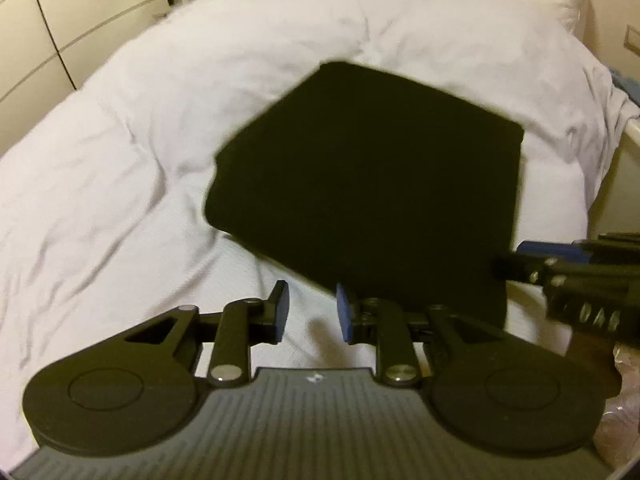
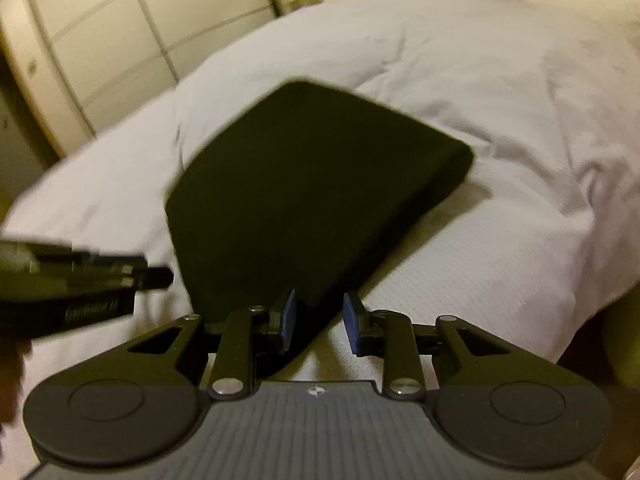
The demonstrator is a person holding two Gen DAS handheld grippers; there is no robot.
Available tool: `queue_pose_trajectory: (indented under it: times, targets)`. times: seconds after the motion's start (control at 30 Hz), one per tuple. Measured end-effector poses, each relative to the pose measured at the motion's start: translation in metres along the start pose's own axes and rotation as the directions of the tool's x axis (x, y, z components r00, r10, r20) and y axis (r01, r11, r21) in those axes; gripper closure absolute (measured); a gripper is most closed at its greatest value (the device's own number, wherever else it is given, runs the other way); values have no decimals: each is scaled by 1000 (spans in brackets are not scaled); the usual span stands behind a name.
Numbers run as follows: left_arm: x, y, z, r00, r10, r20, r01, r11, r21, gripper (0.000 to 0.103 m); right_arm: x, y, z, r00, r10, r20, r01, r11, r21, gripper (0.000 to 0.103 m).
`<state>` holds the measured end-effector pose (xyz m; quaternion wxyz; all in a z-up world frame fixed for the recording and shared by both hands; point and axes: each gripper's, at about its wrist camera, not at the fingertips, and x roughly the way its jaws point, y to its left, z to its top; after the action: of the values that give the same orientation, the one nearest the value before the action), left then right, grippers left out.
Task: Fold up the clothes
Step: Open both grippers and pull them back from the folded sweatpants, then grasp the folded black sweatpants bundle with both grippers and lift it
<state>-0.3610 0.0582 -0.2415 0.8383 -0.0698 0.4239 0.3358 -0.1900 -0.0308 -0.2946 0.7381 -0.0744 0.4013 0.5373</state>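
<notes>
The folded black garment (image 1: 368, 184) lay flat on the bed (image 1: 120, 160), just ahead of both grippers. The left gripper (image 1: 312, 312) and the right gripper (image 2: 320, 320) stood slightly spread, pinching nothing, near its closest edge.

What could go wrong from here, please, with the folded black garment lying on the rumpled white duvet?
1. The black garment lies on a soft, wrinkled duvet; closing the tongs at its near edge could pinch bedding too.
2. Both left tongs and right tongs are open at the same near edge, close together, so they could collide.
3. Lifting only that edge may undo the fold.
</notes>
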Motion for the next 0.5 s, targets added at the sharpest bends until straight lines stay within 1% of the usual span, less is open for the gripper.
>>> queue_pose_trajectory:
  times: [0.07,0.17,0.2,0.23,0.33,0.4,0.5]
  targets:
    - [-13,2,-1,1000,8,20,-8,1000,-8,79,-14,-2,1,1000,-2,16,1,1000,20,69]
    - [-30,4,-4,999,16,44,-16,1000,-18,75,-33,-6,-2,999,13,43,-16,998,65,65]
    - [-35,4,-6,999,20,49,-19,1000,-19,72,-40,-8,-4,999,18,49,-22,996,81,64]
    - [-38,4,-7,998,22,51,-20,1000,-20,72,-45,-9,-3,998,21,53,-26,995,94,63]
    - [-45,6,-12,998,24,52,-22,999,-29,71,-50,-12,-6,998,22,52,-28,992,121,63]
    - [-48,8,-16,998,18,53,-16,999,-44,67,-53,-14,-8,998,27,51,-33,990,136,62]
    - [-43,18,-21,1000,-10,28,13,996,-92,66,-55,-16,-11,998,34,54,-42,987,156,54]
